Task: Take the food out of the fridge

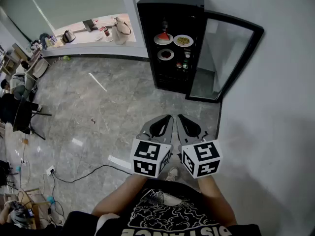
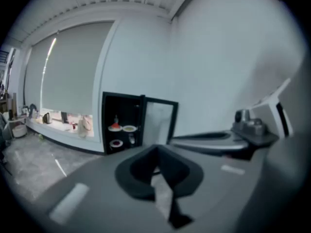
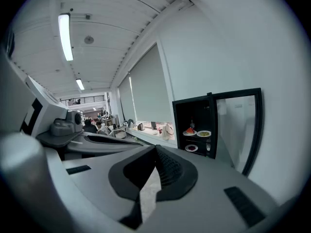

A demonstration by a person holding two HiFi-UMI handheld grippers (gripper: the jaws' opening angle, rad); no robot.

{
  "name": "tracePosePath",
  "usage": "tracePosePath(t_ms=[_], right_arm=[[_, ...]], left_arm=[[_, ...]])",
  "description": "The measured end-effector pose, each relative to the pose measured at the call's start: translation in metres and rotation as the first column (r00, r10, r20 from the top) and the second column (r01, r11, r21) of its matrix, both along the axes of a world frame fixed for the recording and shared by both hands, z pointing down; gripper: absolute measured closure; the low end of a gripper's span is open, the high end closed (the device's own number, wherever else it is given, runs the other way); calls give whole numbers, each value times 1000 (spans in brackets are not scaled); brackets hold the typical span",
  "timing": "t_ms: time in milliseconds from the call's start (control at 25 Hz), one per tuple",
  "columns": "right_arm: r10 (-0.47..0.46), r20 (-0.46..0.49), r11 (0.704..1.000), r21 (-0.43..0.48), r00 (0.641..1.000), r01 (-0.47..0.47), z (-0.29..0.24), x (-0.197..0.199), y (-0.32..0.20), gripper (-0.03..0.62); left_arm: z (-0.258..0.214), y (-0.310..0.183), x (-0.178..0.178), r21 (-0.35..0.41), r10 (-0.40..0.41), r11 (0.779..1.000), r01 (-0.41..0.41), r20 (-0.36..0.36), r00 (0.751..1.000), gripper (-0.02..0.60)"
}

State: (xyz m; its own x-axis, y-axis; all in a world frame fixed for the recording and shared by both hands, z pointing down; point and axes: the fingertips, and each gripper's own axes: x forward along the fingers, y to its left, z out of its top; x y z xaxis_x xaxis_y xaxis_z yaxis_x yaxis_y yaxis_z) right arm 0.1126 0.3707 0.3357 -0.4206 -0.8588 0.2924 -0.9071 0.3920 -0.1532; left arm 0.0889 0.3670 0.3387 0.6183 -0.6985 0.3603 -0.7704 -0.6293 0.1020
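The food sits in the fridge point(image 1: 147, 43), which stands against the wall straight ahead of the person, well apart from both grippers across a stretch of bare floor point(image 1: 98, 112). Its glass door point(image 1: 231, 58) is swung open to the right, so the shelves face the person. On the upper shelf a plate of red food point(image 1: 163, 38) sits just beside a plate of yellowish food point(image 1: 183, 40). Below them is a plate of dark food point(image 1: 166, 54), with what look like small bottles point(image 1: 185, 63) to its right.

The left gripper point(image 1: 166, 121) and the right gripper point(image 1: 183, 120) are held side by side close to the body, both aimed at the fridge and tipped a little downward. In each gripper's own view the jaws are pressed together with nothing between them — neither carries anything.

Judging from this, no food has been taken out yet. The coming move depends on the straight line forward, since the open shelves lie dead ahead of both grippers. Neither gripper is clearly nearer. The right one is on the door's side, so its path probably runs closer to the glass — the left has the freer side. The plates lie flat, so a gripper would likely have to open and meet a rim roughly level.
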Motion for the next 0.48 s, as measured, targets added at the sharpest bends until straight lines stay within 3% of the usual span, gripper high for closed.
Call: tracePosePath(t_ms=[480], right_arm=[[-14, 22, 1000, -23, 1000, 14, 17, -3, -36, 592]], left_arm=[[12, -38, -4, -2, -26, 1000, 26, 0, 1000, 581]])
